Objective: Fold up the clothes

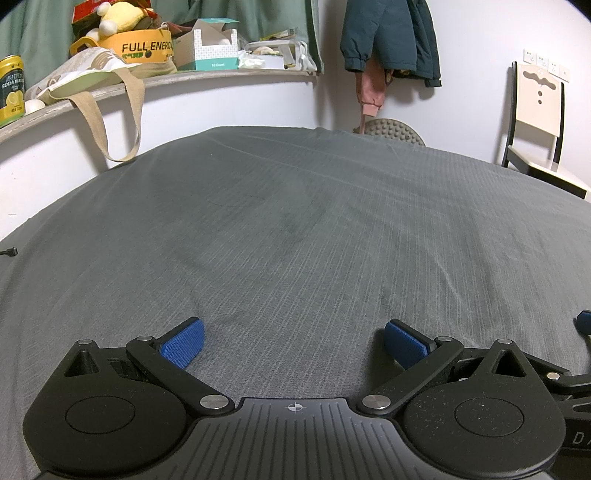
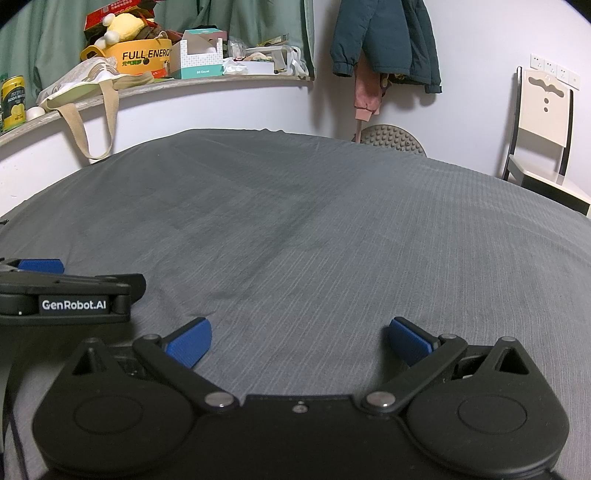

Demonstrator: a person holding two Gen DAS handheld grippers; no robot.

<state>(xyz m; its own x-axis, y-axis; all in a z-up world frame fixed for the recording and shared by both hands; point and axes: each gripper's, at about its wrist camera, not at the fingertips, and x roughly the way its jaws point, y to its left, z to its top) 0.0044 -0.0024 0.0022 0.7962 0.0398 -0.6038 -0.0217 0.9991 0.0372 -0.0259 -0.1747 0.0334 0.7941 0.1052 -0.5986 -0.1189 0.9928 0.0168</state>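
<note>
Clothes to fold: none on the grey ribbed bedsheet (image 1: 295, 221) ahead of either tool; only garments visible are the dark teal jacket (image 1: 391, 33) and pink piece hanging on the far wall, well beyond both. Left gripper (image 1: 294, 341) and right gripper (image 2: 300, 339) sit side by side low over the sheet, jaws spread wide, holding nothing. Neither clearly nearer.

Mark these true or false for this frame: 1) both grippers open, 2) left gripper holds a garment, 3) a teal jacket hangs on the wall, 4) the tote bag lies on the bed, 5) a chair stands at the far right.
1) True. The left gripper and right gripper both have their jaws spread wide over the grey bed cover.
2) False. Nothing lies between its jaws.
3) True. The teal jacket hangs on the wall.
4) False. The tote bag sits on the shelf, its straps hanging down.
5) True. The chair stands beside the bed.
</note>
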